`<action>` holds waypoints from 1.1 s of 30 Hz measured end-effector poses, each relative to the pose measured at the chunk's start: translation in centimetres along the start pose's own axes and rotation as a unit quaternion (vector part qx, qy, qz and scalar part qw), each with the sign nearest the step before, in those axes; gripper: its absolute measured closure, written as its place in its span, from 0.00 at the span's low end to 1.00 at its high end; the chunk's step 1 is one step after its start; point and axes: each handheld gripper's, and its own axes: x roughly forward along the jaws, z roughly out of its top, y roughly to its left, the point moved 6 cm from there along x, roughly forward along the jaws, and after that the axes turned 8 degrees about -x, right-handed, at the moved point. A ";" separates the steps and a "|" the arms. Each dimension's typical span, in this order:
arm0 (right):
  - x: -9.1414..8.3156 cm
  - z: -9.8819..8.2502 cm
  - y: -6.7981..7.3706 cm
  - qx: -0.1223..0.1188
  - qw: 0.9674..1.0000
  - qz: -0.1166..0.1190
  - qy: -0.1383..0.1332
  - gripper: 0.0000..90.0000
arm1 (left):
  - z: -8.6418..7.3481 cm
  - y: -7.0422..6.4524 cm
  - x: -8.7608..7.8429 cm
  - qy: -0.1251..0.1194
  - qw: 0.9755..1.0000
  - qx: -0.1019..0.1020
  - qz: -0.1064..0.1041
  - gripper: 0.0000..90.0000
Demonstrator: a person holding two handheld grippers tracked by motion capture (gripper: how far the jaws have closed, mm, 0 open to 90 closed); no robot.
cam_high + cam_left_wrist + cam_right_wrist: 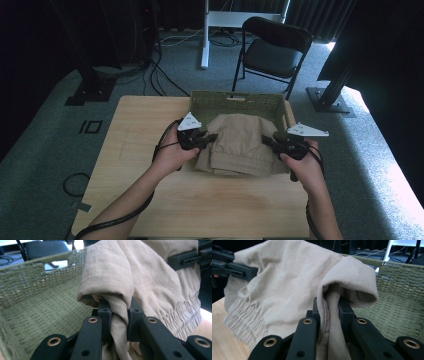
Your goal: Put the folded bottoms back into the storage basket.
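A folded beige garment (240,142) with an elastic waistband hangs between my two grippers, over the near edge of a green woven basket (235,102). My left gripper (209,138) is shut on the garment's left side; in the left gripper view the beige cloth (140,277) is pinched between the jaws at my left gripper (119,312). My right gripper (266,140) is shut on the right side, with the fabric (284,285) squeezed between the jaws at my right gripper (329,307). The gathered waistband (235,167) droops toward the wooden table (210,205).
The basket stands at the far middle of the table, its woven wall (37,297) close behind the cloth. A black folding chair (272,50) and a white stand (205,35) are on the carpet beyond. Bare tabletop lies to the left and in front.
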 end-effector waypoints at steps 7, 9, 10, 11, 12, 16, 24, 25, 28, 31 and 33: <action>0.5 1.9 -0.9 0.002 1.000 0.000 -0.006 0.89 | 2.0 0.8 -0.2 -0.010 1.000 0.000 0.007 0.88; 0.7 2.4 -1.3 0.002 1.000 -0.002 -0.007 0.89 | 2.5 1.0 -0.2 -0.010 1.000 -0.001 0.006 0.88; 0.8 2.6 -1.4 0.005 1.000 -0.002 -0.009 0.89 | 2.7 1.1 -0.1 -0.011 1.000 -0.002 0.007 0.88; 0.9 2.8 -1.5 0.004 1.000 -0.003 -0.008 0.89 | 2.9 1.2 -0.1 -0.009 1.000 -0.002 0.008 0.88; 1.0 3.0 -1.6 0.004 1.000 -0.002 -0.009 0.89 | 3.1 1.3 -0.1 -0.010 1.000 -0.004 0.008 0.88; 1.2 3.8 -2.0 0.007 1.000 -0.002 -0.011 0.89 | 4.1 1.9 -0.2 -0.015 1.000 -0.006 0.011 0.88; 1.8 5.3 -2.9 0.016 1.000 -0.002 -0.016 0.89 | 5.7 2.7 -0.1 -0.025 1.000 -0.012 0.010 0.88; 1.8 5.5 -3.1 0.017 1.000 -0.004 -0.016 0.89 | 5.7 2.7 -0.1 -0.025 1.000 -0.012 0.010 0.88; 2.3 6.2 -4.0 0.030 0.999 -0.007 -0.019 0.89 | 6.7 3.5 0.5 -0.029 0.999 -0.008 0.016 0.88; 3.0 6.4 -4.7 0.035 0.999 -0.012 -0.013 0.89 | 7.0 4.0 1.0 -0.028 0.999 -0.012 0.018 0.88; 3.5 6.4 -5.1 0.039 0.999 -0.016 -0.008 0.89 | 7.2 4.3 1.4 -0.028 0.999 -0.012 0.019 0.88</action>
